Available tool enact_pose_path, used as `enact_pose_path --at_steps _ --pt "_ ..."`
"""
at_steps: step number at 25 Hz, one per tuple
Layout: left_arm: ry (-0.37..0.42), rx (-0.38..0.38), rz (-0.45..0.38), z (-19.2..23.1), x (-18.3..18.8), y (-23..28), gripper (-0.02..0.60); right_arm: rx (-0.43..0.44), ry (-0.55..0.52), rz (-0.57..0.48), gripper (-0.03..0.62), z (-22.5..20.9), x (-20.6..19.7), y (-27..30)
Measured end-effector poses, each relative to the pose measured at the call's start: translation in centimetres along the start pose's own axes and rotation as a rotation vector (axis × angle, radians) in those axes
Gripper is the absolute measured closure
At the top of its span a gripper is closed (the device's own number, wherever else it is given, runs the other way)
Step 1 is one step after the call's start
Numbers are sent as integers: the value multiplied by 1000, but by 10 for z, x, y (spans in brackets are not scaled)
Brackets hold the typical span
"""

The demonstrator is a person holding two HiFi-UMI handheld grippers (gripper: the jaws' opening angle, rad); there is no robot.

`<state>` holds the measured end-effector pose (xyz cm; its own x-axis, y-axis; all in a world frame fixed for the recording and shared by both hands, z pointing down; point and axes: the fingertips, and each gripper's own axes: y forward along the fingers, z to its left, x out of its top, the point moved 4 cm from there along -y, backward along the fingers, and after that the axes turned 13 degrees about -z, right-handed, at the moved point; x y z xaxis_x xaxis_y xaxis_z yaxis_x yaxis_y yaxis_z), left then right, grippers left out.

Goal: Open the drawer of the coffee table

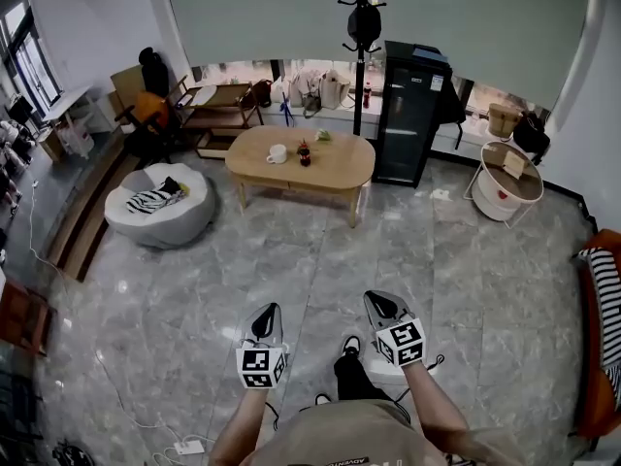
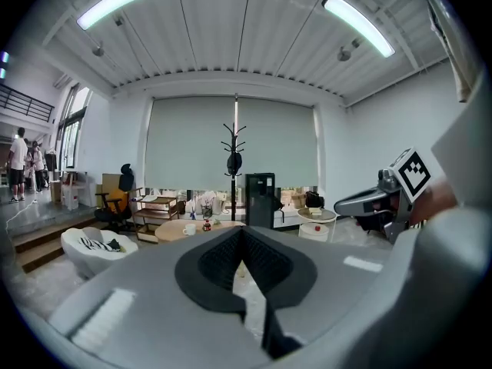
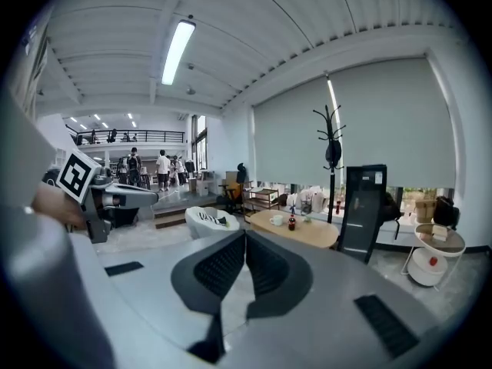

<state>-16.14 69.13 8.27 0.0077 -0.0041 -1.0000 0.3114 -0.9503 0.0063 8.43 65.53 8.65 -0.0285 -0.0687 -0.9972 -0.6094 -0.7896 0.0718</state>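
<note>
The oval wooden coffee table [image 1: 335,168] stands across the room on the grey marble floor, with a white mug [image 1: 277,153] and a small dark bottle [image 1: 305,153] on top. Its drawer front cannot be made out from here. My left gripper [image 1: 273,310] and right gripper [image 1: 375,299] hang side by side in front of the person, far short of the table, both shut with nothing between the tips. The table [image 2: 173,230] shows small and distant in the left gripper view, and the table [image 3: 307,231] likewise in the right gripper view. Each gripper appears in the other's view.
A white beanbag [image 1: 160,205] lies left of the table. Behind it stand a black cabinet [image 1: 410,110], a coat stand [image 1: 362,27], wooden shelves [image 1: 221,115] and an office chair [image 1: 150,115]. A round white side table [image 1: 509,178] is at right. Cables [image 1: 146,420] trail on the floor.
</note>
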Motion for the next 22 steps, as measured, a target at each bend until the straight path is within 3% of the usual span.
enact_pose_path --at_steps 6,13,22 --pt "-8 0 13 21 -9 78 588 4 33 20 588 -74 -18 64" --pt "12 61 55 41 -15 177 588 33 36 18 588 -155 -14 136" --pt "-7 63 87 64 -27 243 588 27 74 48 588 -199 -19 199"
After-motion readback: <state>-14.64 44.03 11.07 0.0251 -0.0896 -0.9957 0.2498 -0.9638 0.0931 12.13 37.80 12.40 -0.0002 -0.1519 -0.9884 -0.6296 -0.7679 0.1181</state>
